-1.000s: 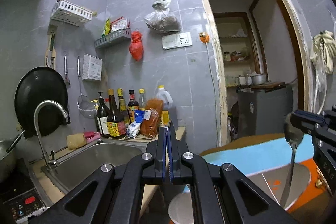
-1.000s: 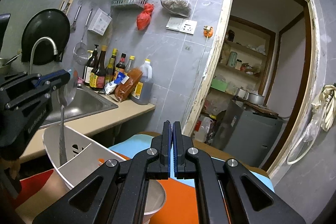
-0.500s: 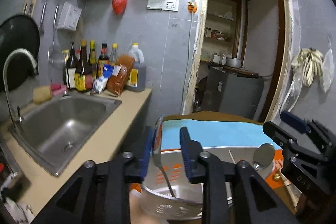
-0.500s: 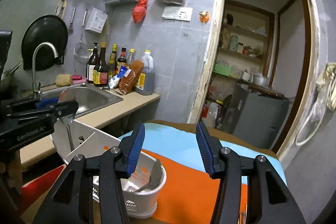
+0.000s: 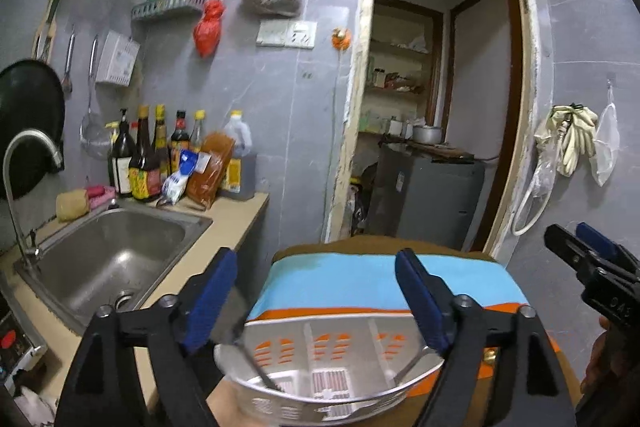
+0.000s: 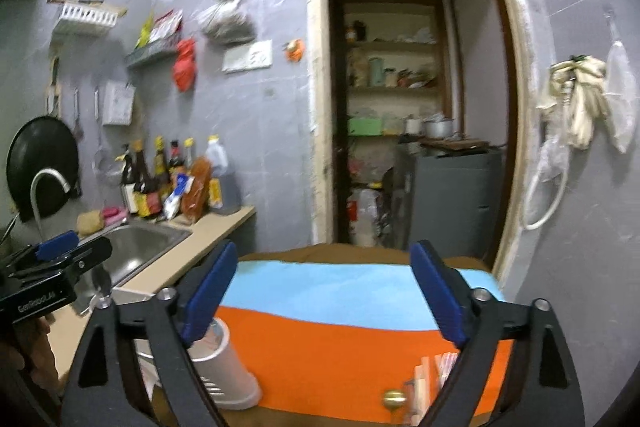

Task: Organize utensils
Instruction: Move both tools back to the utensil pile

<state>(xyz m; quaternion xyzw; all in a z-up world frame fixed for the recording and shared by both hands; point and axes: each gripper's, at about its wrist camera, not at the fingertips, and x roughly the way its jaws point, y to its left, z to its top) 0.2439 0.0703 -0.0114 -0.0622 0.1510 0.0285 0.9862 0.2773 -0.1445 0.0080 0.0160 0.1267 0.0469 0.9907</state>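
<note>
A white slotted utensil holder (image 5: 332, 367) stands on the orange and blue cloth, right below my left gripper (image 5: 316, 299). Two metal utensils lean inside it, one at the left (image 5: 256, 367) and one at the right (image 5: 412, 367). My left gripper is open and empty above the holder. My right gripper (image 6: 324, 299) is open and empty; it also shows at the right edge of the left wrist view (image 5: 588, 251). The holder shows in the right wrist view (image 6: 224, 371) at lower left. Loose utensils (image 6: 428, 379) and a brass knob (image 6: 394, 397) lie on the cloth at lower right.
A steel sink (image 5: 108, 259) with a tap (image 5: 24, 187) sits in the beige counter at left. Sauce bottles (image 5: 160, 155) stand against the wall. An open doorway (image 5: 432, 115) lies ahead. The cloth-covered table (image 6: 360, 331) reaches toward the doorway.
Both grippers were shut on spoons a second ago. Both have opened and the spoons now rest in the holder. The right gripper has swung right, away from the holder.
</note>
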